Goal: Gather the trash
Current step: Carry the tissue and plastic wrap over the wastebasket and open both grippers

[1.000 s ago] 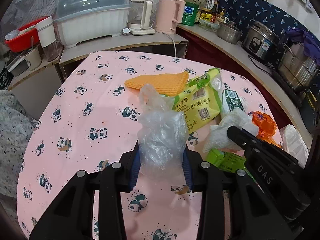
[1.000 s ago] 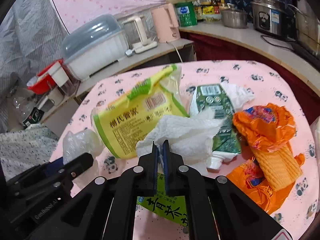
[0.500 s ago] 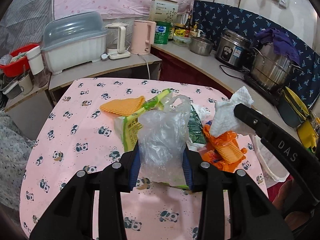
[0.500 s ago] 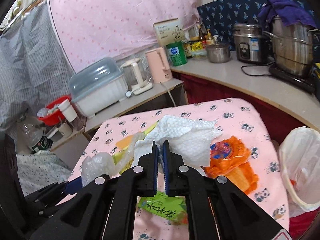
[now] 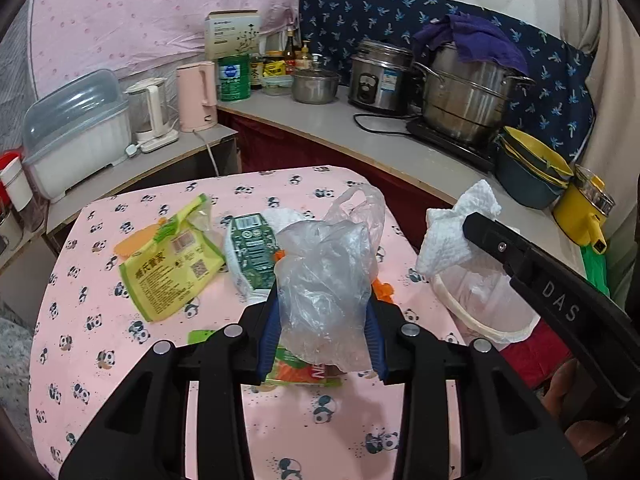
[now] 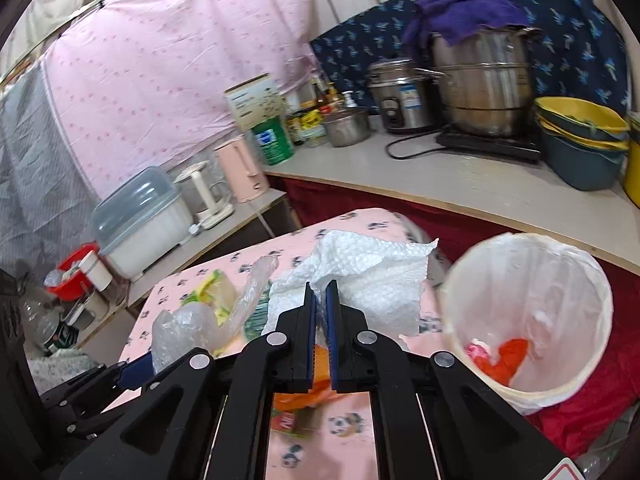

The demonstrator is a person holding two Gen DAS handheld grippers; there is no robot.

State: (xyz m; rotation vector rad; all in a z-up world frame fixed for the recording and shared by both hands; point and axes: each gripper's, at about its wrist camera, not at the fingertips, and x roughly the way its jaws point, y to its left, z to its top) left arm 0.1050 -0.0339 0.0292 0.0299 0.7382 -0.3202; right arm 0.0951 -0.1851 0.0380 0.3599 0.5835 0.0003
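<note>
- Left gripper (image 5: pixel 322 316) is clamping a crumpled clear plastic bag (image 5: pixel 324 280) between its blue pads; the bag is bulging above the fingers and hanging clear of the table (image 5: pixel 120 360), so it is being carried, not resting.
- Right gripper (image 6: pixel 319 322) is pinching a white paper towel (image 6: pixel 372 276), fingers pressed together on one edge; the rest of the sheet is flopping loose beyond the tips.
- Bin (image 6: pixel 528 320) lined with a white bag is standing just off the table's edge, near the right gripper; something orange is already lying at its bottom.
- Both pieces are being held aloft, probably for one trip to the bin; the towel looks nearer the rim than the plastic bag.
- Still lying on the panda-print cloth: a yellow-green snack packet (image 5: pixel 168 260), a dark green carton (image 5: pixel 252 252), and orange wrappers partly hidden behind the held bag.
- Judgement: the collecting is partway through, with several items left.
</note>
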